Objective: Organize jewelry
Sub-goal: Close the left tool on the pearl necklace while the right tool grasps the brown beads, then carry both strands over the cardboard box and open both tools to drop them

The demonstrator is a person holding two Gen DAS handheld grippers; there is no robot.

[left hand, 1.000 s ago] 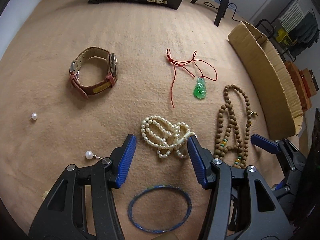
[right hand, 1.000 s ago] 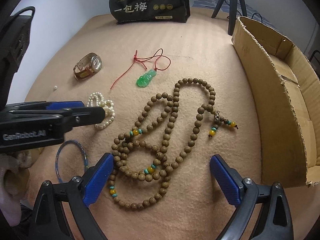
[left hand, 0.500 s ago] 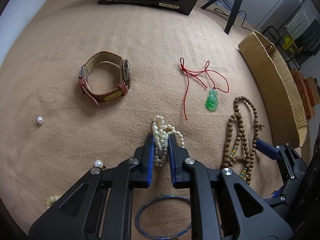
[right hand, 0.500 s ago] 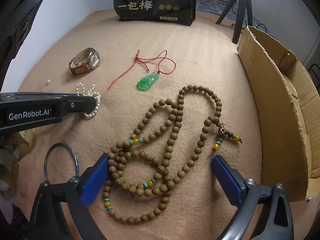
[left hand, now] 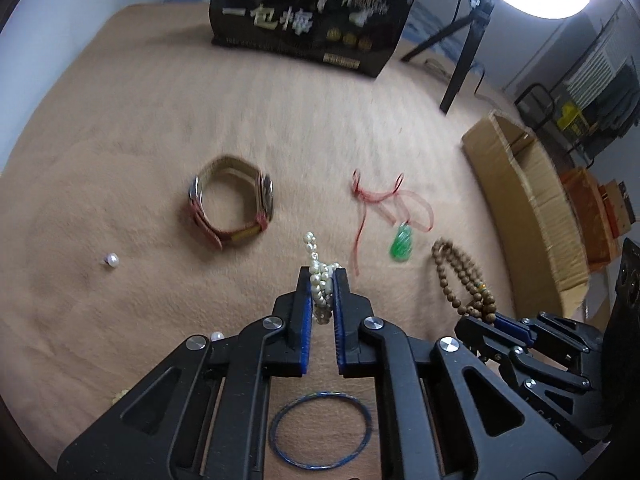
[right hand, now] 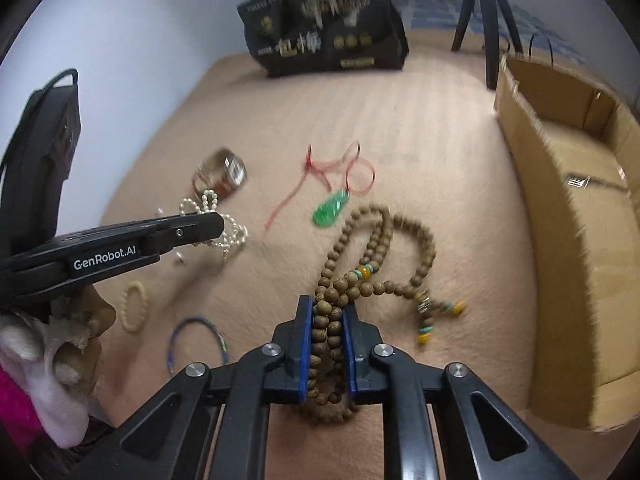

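left claw [left hand: 322,280] clamps pearl strand [left hand: 320,280] | right claw [right hand: 329,312] clamps wooden beads [right hand: 332,320]

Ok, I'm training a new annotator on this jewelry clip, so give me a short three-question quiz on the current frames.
1. True or false: the right gripper is open.
2. What does the left gripper hold? A) blue bangle B) pearl necklace C) watch
3. Fill in: the jade pendant hangs on a ___ cord.

Key: 1 false, it is shut on the wooden bead necklace; 2 B; 3 red.
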